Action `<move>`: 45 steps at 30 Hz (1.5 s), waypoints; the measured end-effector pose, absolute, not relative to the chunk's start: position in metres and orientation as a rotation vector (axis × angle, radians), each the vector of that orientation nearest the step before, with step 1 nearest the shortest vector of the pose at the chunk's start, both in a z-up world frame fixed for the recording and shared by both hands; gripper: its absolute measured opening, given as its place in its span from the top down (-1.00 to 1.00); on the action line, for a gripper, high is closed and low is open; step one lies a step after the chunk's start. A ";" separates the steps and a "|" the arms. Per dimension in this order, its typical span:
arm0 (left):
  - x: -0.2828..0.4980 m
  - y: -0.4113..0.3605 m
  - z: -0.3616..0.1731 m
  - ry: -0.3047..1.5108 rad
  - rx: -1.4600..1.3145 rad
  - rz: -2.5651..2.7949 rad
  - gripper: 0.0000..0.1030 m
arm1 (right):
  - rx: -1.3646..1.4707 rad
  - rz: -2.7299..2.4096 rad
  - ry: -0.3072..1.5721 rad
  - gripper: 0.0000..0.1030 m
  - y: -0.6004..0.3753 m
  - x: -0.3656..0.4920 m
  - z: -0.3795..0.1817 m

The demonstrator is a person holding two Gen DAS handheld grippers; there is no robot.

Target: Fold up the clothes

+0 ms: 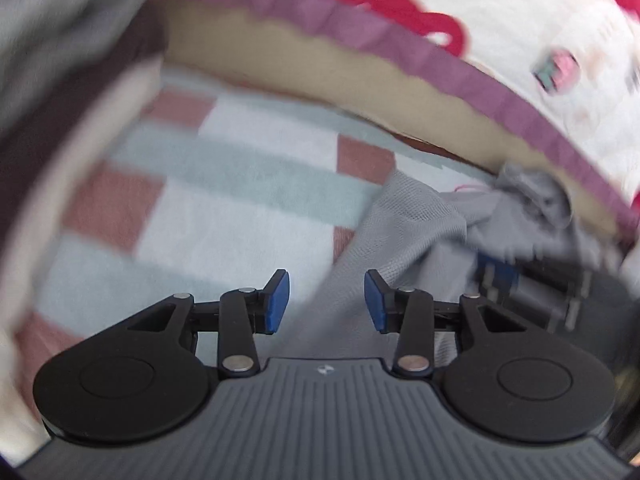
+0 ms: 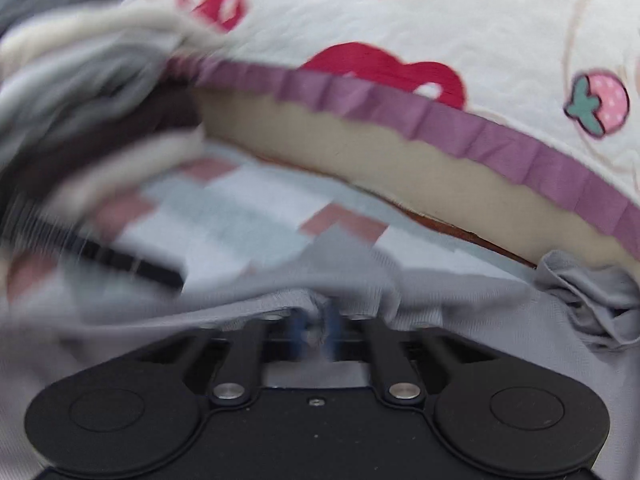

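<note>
Grey garment (image 2: 460, 312): fine knit, crumpled, bunched at far right end, lying on checked pink, grey and white mat (image 1: 224, 184) beside quilt with purple trim (image 2: 480, 136). My right gripper (image 2: 316, 334): 2 blue pads nearly together, pinching garment fold. My left gripper (image 1: 326, 300): pads wide apart, empty, hovering by garment edge. No readable writing.

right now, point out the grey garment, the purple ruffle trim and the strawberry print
grey garment (image 1: 416, 216): left wrist view, raised fold
purple ruffle trim (image 2: 452, 124): right wrist view, mid-band
strawberry print (image 2: 598, 102): right wrist view, pink body
</note>
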State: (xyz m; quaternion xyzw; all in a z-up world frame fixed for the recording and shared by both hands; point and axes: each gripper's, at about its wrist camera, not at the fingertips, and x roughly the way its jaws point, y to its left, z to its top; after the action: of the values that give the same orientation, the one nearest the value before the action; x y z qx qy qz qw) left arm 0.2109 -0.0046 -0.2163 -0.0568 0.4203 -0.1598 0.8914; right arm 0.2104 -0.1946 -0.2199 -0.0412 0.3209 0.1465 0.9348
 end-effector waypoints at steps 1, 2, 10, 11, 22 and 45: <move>0.208 -0.008 -0.211 0.853 -0.091 -0.354 0.21 | -0.027 0.315 0.650 0.89 -0.200 0.217 -0.213; 0.207 -0.008 -0.207 0.843 -0.099 -0.382 0.21 | 0.004 0.327 0.643 0.89 -0.204 0.223 -0.206; 0.194 0.010 -0.173 0.706 -0.279 -0.534 0.20 | 0.291 0.433 0.778 0.89 -0.224 0.268 -0.168; 0.193 0.014 -0.169 0.680 -0.318 -0.564 0.20 | 0.271 0.431 0.794 0.89 -0.219 0.275 -0.164; 0.218 -0.002 -0.211 0.732 -0.351 -0.485 -0.12 | 0.205 0.506 0.920 0.89 -0.181 0.315 -0.144; 0.240 0.039 -0.211 0.598 -0.413 -0.199 0.97 | 0.165 0.064 0.859 0.04 -0.395 0.200 -0.183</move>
State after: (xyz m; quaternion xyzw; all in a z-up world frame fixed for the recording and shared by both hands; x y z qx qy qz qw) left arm 0.2403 0.0387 -0.2107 -0.2014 0.2921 -0.0972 0.9299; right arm 0.1999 -0.3949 -0.1826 0.0798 0.4157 0.0310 0.9055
